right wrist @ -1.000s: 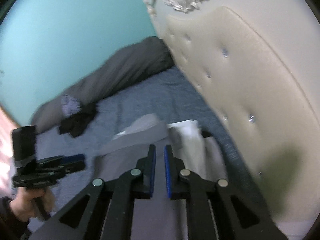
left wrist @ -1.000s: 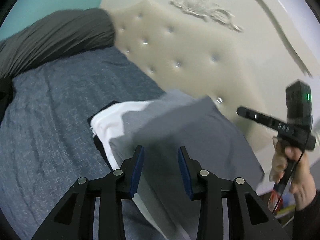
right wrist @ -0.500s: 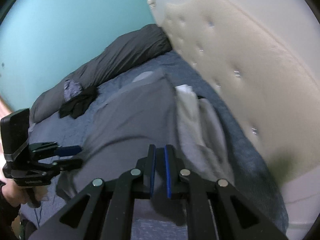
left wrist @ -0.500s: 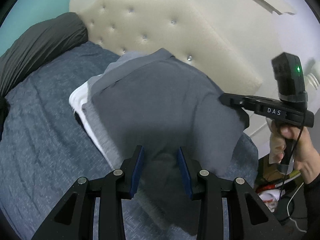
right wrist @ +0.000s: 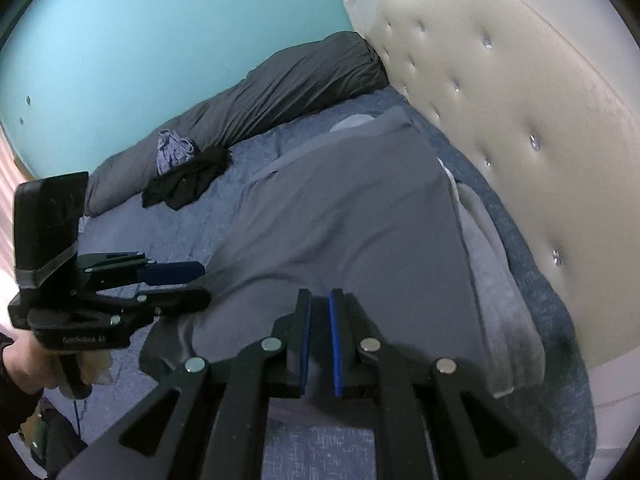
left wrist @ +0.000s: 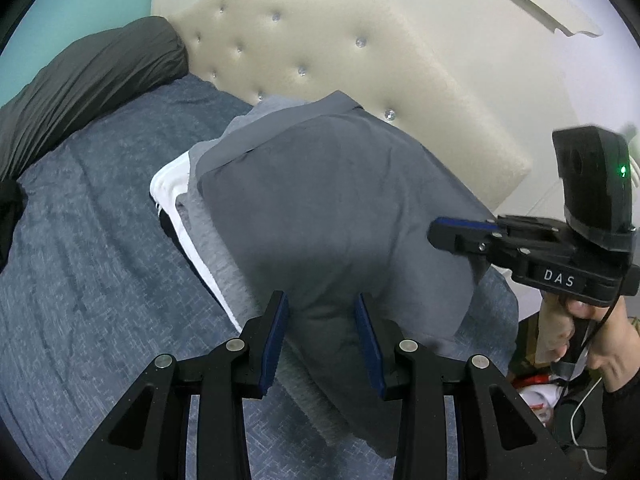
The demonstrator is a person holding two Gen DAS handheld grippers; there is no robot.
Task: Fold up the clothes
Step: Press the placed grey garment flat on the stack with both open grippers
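1. The grey garment (left wrist: pixel 332 216) lies folded atop a pile of clothes (left wrist: pixel 176 184) on the bed (left wrist: pixel 88 264), by the headboard (left wrist: pixel 320 52); its long axis runs away from both tongs.
2. The right tongs (right wrist: pixel 319 340) pinch its near edge, jaws almost closed.
3. The left tongs (left wrist: pixel 322 340) gape wide, holding nothing, just over the near edge, about as close as the right.
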